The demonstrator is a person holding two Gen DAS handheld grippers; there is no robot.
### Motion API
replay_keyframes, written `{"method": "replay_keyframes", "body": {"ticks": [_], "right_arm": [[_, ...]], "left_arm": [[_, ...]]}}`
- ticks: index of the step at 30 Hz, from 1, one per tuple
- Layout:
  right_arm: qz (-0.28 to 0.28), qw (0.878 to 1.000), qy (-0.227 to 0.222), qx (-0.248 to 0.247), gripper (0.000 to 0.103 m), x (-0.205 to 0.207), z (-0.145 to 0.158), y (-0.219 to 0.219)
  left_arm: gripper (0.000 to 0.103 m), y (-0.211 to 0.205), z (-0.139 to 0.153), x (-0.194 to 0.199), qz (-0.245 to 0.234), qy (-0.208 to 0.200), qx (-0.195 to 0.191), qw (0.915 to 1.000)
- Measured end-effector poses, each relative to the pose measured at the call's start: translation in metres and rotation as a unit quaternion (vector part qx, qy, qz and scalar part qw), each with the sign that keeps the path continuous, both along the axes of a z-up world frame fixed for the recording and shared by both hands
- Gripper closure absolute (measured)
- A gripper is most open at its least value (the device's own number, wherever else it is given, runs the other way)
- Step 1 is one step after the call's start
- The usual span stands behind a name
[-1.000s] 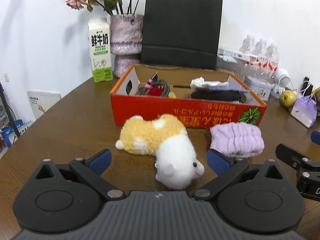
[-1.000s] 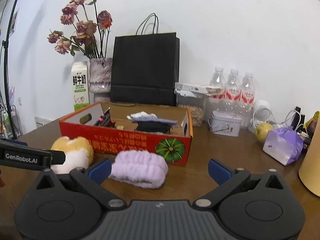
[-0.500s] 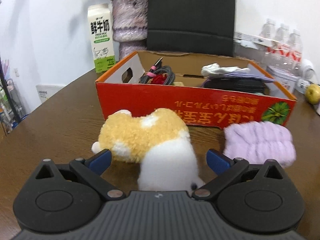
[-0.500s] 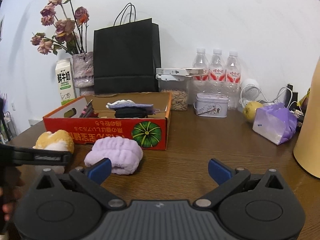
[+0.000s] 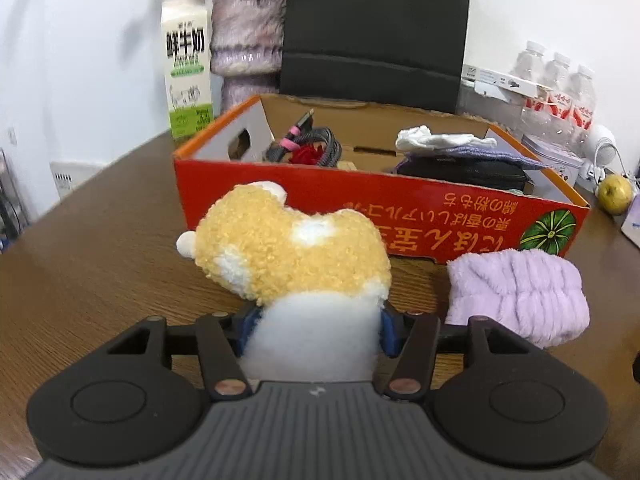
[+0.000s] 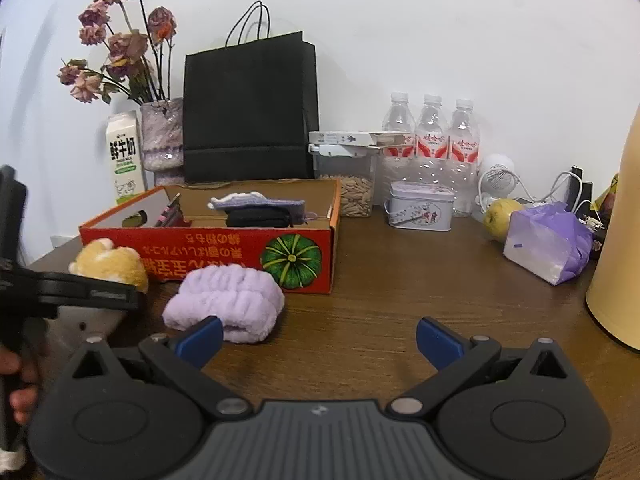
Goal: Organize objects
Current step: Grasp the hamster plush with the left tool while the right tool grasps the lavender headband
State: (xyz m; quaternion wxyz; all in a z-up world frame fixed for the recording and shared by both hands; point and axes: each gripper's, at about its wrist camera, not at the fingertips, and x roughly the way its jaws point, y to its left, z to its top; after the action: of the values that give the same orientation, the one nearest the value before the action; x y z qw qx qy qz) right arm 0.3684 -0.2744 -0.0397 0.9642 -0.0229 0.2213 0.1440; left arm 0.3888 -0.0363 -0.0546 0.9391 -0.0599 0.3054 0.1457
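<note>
Brown wood-grain tabletop [image 5: 100,248] fills the near ground, with a white wall behind. On it, just in front of the red cardboard box [image 5: 400,208], lies the plush hamster [image 5: 292,256], orange-backed with a white head end. Its long axis runs from far left to near centre: the rump and a small white paw point toward the box's left corner, while the white head end points at the left gripper [image 5: 314,332]. That gripper's blue pads sit on either side of the white end and the jaws are closing on it; the fur already bulges between them, so the pads appear to press. A good grip here probably means squeezing until the soft filling stops giving, then lifting straight up before carrying it over the box's near wall.

Right of the toy, near but apart, lies a folded lilac towel [image 6: 226,306]. The right gripper [image 6: 318,338] hovers close to it, fingers wide apart and empty. Farther back stand a milk carton [image 5: 186,66], a black paper bag [image 6: 250,108] and water bottles [image 6: 430,136].
</note>
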Motion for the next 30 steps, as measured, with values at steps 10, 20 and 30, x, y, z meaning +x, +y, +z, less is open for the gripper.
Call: {"method": "replay_keyframes", "body": {"ticks": [10,20,30], "right_arm": [[0.0,1.0,-0.016,-0.026,0.0,-0.005,-0.007,0.019],[-0.007,1.0,0.004,-0.012,0.0,-0.002,-0.009,0.047],[-0.007,1.0,0.026,-0.014,0.0,0.019,-0.012,0.089]], "left_arm": [[0.047,0.034,0.015,-0.03,-0.007,-0.036,0.036,0.9987],[0.046,0.071,0.02,-0.043,-0.009,-0.047,0.032,0.9983],[0.046,0.102,0.026,-0.053,-0.015,-0.063,0.032,0.9974]]}}
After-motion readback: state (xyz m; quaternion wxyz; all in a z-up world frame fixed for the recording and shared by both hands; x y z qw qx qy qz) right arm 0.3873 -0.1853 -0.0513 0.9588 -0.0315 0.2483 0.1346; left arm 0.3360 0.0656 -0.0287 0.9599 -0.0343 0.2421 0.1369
